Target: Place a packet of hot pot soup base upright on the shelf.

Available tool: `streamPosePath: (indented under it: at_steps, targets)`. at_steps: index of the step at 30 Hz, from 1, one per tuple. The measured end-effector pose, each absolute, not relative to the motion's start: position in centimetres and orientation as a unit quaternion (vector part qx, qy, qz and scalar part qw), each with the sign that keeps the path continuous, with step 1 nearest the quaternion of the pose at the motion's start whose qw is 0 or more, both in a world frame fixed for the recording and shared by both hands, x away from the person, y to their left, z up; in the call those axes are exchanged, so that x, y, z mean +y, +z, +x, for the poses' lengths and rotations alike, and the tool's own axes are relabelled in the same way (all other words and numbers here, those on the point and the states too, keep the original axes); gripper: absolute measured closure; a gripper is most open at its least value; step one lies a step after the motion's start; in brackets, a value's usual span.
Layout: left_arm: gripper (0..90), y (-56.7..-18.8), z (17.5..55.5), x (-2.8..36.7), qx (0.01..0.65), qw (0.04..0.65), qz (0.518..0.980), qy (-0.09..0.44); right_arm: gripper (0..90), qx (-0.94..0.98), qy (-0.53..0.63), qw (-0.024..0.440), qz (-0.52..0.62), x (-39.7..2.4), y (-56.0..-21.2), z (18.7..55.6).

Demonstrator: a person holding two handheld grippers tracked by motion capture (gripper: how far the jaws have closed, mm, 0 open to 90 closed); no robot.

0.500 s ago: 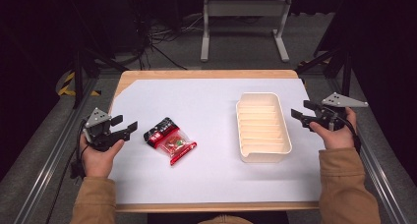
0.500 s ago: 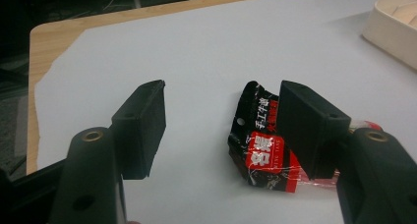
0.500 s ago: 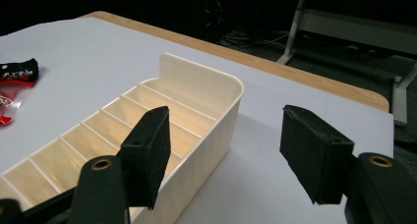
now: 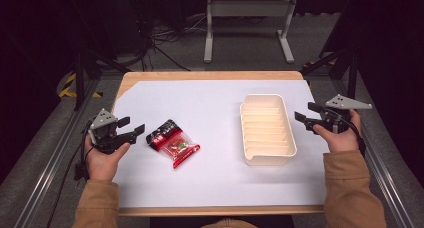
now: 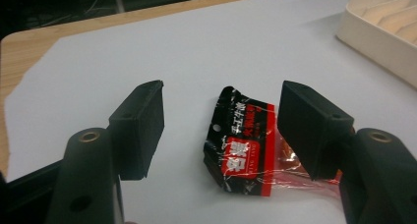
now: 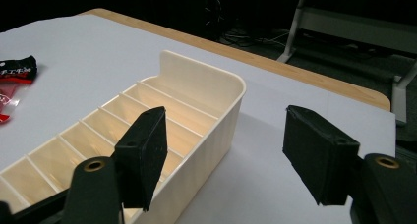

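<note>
The snack packet [image 5: 248, 150] lies flat on the white sheet [image 4: 210, 108], just ahead of the left gripper [image 4: 131, 127], whose jaws stand wide apart and empty, one hiding the packet's right end. Its white characters on the red-and-black label are too blurred to read. The right gripper [image 4: 305, 114], also spread and empty, hovers just beside the cream tray [image 4: 267, 160].

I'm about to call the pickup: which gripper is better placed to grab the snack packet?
Left, probably. The left gripper is open and aimed at the snack packet, which lies just beyond its jaws. The right gripper is open too, but sits past the far side of the cream tray.
</note>
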State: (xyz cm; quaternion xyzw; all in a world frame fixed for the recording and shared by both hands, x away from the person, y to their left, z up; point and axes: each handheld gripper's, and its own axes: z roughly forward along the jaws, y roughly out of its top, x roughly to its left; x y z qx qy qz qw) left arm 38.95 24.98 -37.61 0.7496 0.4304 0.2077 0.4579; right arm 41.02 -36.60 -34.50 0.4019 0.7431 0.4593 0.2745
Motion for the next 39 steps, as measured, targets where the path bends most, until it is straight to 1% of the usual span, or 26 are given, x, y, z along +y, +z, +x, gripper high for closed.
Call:
streamPosePath:
  at_steps: [4,10,16,22,29,34,39]
  targets:
    - [33.6,-38.1,39.4,24.4,0.431,0.441,0.764,0.190,29.6,0.742,0.461,0.275,0.402,-36.5,-34.6,41.1]
    - [35.3,-39.3,40.1,24.0,0.445,0.412,0.777,0.170,28.7,0.748,0.456,0.269,0.401,-36.3,-35.0,41.4]
    - [35.8,-40.5,40.6,24.0,0.458,0.408,0.776,0.150,28.9,0.754,0.447,0.262,0.403,-36.1,-35.4,41.5]
    - [36.6,-41.5,41.2,23.5,0.475,0.381,0.782,0.136,29.1,0.753,0.453,0.255,0.403,-36.0,-35.7,41.7]
    - [35.9,-42.3,41.6,23.3,0.481,0.376,0.783,0.116,29.1,0.755,0.454,0.249,0.401,-35.9,-36.0,41.9]
    - [35.2,-43.3,42.1,23.3,0.490,0.363,0.785,0.108,29.1,0.757,0.452,0.247,0.402,-35.8,-36.2,42.0]
    - [35.2,-44.2,42.4,23.3,0.499,0.363,0.780,0.106,29.1,0.759,0.450,0.245,0.403,-35.7,-36.3,42.0]
